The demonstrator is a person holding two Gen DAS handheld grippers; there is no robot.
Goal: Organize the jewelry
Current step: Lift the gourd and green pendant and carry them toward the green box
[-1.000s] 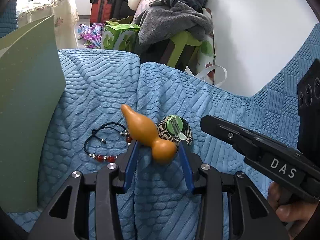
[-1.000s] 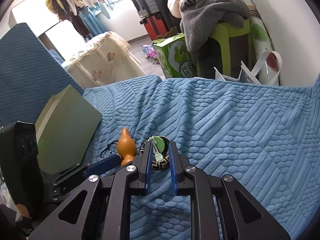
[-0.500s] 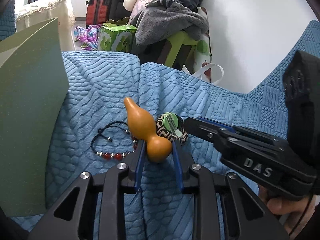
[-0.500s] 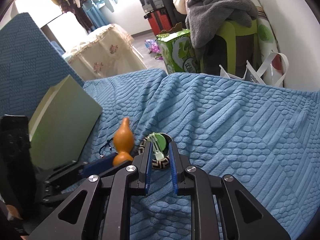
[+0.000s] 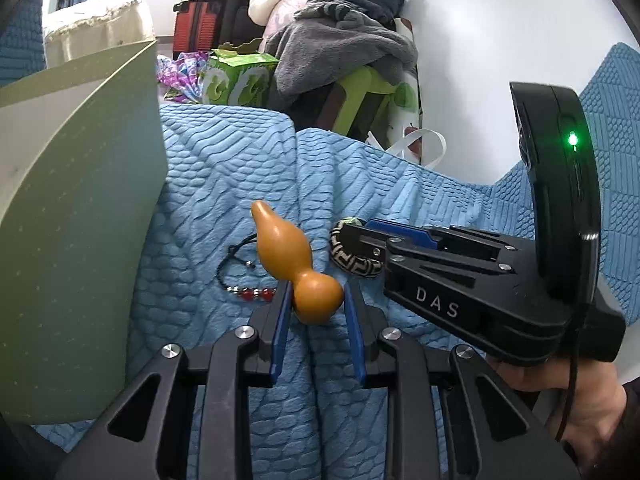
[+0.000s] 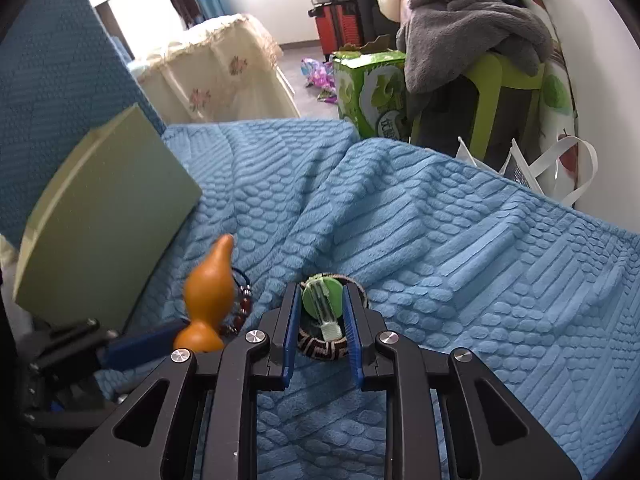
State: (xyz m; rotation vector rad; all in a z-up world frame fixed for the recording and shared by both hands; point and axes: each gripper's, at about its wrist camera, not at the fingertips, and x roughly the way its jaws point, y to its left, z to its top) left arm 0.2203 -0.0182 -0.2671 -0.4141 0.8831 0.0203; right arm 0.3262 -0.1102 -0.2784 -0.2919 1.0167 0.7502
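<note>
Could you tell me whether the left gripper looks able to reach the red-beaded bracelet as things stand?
Probably not directly: the left gripper has the orange gourd between its jaws, and the red-beaded bracelet lies beside it, partly under the gourd.

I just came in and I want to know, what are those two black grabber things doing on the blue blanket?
A person is sorting trinkets on the textured blue blanket. The left gripper has closed its jaws on the round base of an orange gourd-shaped ornament. The right gripper has its jaws on either side of a green plastic piece sitting in a black-and-cream patterned bangle. A black cord bracelet with red beads lies beside the gourd, untouched.
</note>
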